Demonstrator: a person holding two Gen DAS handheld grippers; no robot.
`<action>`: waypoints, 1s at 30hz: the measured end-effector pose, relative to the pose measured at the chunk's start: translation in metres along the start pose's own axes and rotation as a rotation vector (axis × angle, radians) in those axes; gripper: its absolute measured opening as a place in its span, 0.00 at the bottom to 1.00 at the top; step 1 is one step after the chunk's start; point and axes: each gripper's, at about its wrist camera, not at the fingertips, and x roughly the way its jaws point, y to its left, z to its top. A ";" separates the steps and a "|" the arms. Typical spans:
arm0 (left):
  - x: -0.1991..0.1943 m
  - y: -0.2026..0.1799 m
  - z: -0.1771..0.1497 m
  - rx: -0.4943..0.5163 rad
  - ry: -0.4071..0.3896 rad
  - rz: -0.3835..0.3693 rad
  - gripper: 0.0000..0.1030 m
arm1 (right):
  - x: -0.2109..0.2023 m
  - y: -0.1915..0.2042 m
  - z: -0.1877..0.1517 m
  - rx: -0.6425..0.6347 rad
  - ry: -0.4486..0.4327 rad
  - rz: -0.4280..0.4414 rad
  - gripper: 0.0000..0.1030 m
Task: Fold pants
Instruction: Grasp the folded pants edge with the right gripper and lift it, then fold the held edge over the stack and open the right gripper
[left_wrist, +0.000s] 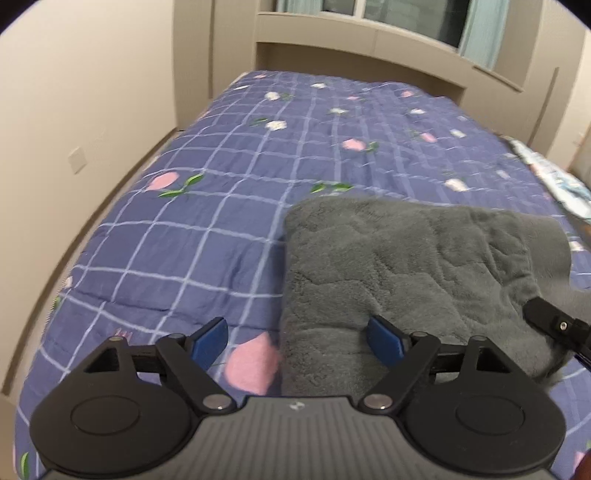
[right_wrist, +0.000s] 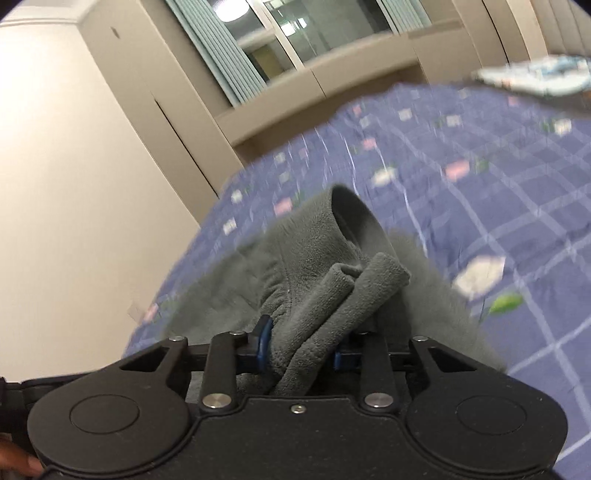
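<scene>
The grey fleece pants (left_wrist: 399, 266) lie folded in a thick pile on the purple checked bedspread (left_wrist: 207, 206). My left gripper (left_wrist: 299, 341) is open, its blue pads astride the pile's near left edge, holding nothing. My right gripper (right_wrist: 301, 347) is shut on a bunched edge of the grey pants (right_wrist: 325, 291), with the elastic waistband and rolled folds rising from between its pads. The right gripper's black finger (left_wrist: 554, 328) shows at the right edge of the left wrist view, against the pile.
The bed (right_wrist: 498, 192) fills both views, with a beige headboard shelf (left_wrist: 369, 48) and a window behind. A beige wall (left_wrist: 74, 110) runs along the left side. A pale patterned cloth (left_wrist: 554, 177) lies at the bed's far right.
</scene>
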 end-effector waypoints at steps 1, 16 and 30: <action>-0.004 -0.002 0.001 -0.002 -0.010 -0.017 0.85 | -0.006 0.000 0.003 -0.020 -0.022 0.002 0.30; 0.012 -0.008 -0.009 0.023 0.047 -0.008 0.94 | -0.011 -0.034 -0.017 0.005 0.053 -0.019 0.38; 0.012 -0.005 0.041 0.040 -0.050 0.024 0.99 | -0.028 -0.007 0.028 -0.242 -0.088 -0.246 0.99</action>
